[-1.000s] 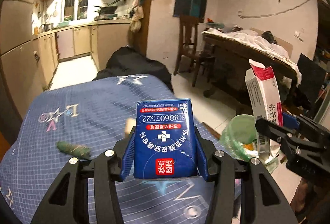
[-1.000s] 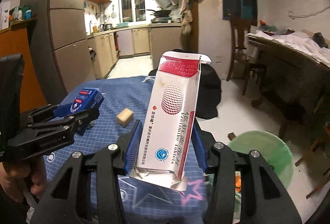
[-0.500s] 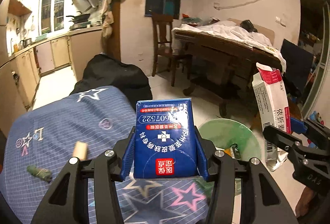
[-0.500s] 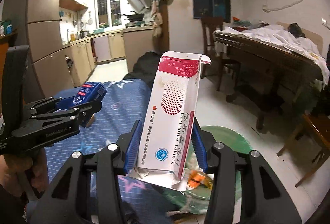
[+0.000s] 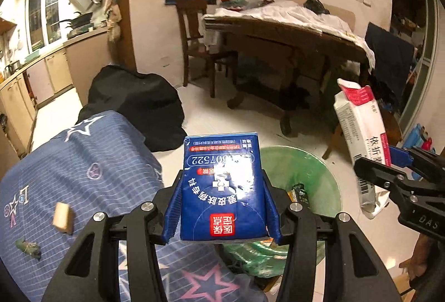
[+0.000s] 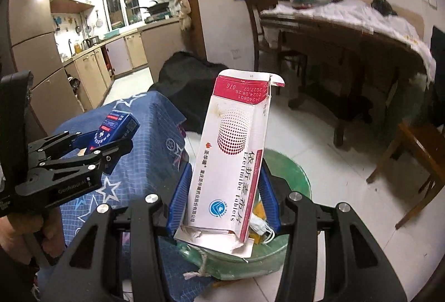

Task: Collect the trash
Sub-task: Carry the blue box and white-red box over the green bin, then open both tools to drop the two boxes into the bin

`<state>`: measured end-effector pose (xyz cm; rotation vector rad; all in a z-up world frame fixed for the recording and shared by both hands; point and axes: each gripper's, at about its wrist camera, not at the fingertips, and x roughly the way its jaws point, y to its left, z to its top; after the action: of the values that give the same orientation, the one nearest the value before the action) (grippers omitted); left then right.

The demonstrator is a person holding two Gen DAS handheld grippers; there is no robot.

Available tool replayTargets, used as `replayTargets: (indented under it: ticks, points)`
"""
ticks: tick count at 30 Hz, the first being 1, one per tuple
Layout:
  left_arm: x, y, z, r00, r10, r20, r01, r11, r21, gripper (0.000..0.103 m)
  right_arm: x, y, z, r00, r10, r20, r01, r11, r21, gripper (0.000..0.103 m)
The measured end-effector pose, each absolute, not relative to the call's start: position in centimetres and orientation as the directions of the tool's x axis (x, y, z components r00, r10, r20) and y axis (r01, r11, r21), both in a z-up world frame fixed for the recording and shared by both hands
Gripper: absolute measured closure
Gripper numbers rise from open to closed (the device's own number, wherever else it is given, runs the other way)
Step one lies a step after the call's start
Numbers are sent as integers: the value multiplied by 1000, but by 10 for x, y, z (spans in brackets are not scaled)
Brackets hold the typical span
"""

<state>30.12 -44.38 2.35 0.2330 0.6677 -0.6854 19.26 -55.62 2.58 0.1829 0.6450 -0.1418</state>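
My left gripper is shut on a blue medicine box, held over the table's right edge beside the green-lined trash bin. My right gripper is shut on a white and red tablet box with a torn bottom, held above the bin, which holds wrappers. The left gripper with the blue box shows in the right wrist view; the right gripper with the white box shows in the left wrist view. A tan block and a green scrap lie on the blue star tablecloth.
A black bag lies on the white floor behind the table. A wooden dining table with white cloth and a chair stand at the back. A wooden stool is right of the bin. Kitchen cabinets line the left.
Both grippers have swung right, from over the tablecloth toward the bin, each still holding its box. The bin now lies directly below the boxes.
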Motion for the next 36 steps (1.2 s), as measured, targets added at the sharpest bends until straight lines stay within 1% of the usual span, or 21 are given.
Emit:
replayTargets:
  ticks: [7, 10, 18, 26, 36]
  points:
    - [309, -478, 2, 527, -508, -682, 682, 732, -18, 52, 201, -584, 8, 739, -27, -673, 200, 963, 181, 57]
    - [318, -492, -11, 485, -505, -714, 695, 718, -35, 52, 204, -599, -3, 706, -1, -708, 210, 955, 208, 57]
    - [344, -518, -42, 394, -483, -782, 711, 699, -73, 52, 214, -611, -25, 628, 41, -777, 221, 948, 229, 57]
    - [360, -526, -68, 373, -458, -807, 703, 707, -77, 52, 221, -616, -38, 596, 60, -801, 220, 947, 235, 57]
    - [363, -528, -77, 370, -453, -811, 701, 709, -76, 52, 229, -624, -46, 580, 60, -812, 224, 947, 229, 57]
